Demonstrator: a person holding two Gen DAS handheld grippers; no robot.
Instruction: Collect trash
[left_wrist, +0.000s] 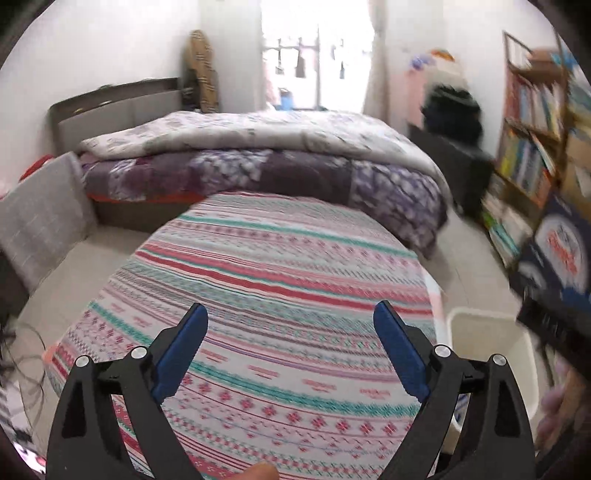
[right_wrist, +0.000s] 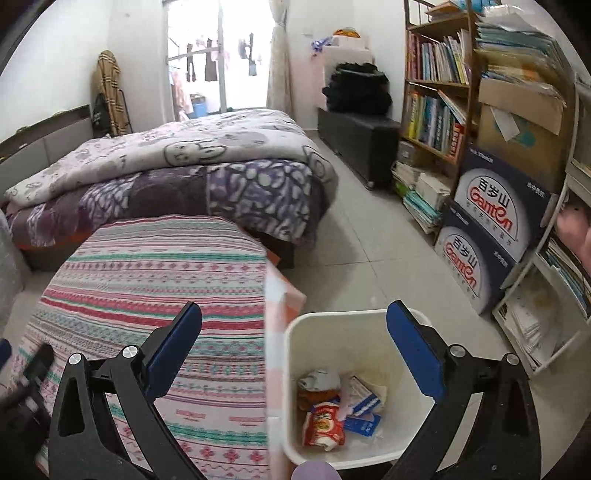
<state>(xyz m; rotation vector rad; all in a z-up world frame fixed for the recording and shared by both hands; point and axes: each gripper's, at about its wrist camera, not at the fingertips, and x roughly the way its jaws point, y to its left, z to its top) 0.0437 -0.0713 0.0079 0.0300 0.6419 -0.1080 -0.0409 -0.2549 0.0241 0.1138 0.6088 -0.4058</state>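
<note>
Bedroom clutter frames the whole scene: a bed with purple covers at the far end, a bookshelf and stacked water cartons along one wall, and in the foreground a bench draped in a striped, patterned cloth (left_wrist: 266, 295). Starting at the right claw (right_wrist: 295, 321), its blue pads stand wide apart with nothing between them; it hangs above the gap where the cloth's edge meets a white bin (right_wrist: 354, 325), the bin sitting at about four o'clock from the midpoint of the claw, on the floor tiles just beside the bench. Inside the bin lie the collected scraps: a red-and-white snack wrapper (right_wrist: 324, 428), a blue-and-white carton (right_wrist: 364, 402) and a crumpled grey wad (right_wrist: 317, 380), all resting on the bottom, well below the pads. That placement reads sensibly, since a bin tucked against the bench corner lets rubbish be carried off the cloth and dropped with little travel. The left claw (left_wrist: 291, 325) is likewise spread wide and empty, aimed over the middle of the cloth, with the same bin showing at its three to four o'clock. No loose trash is visible on the cloth in either view, so my judgement is that the collecting is largely done, or the remaining pieces lie outside these views.
</note>
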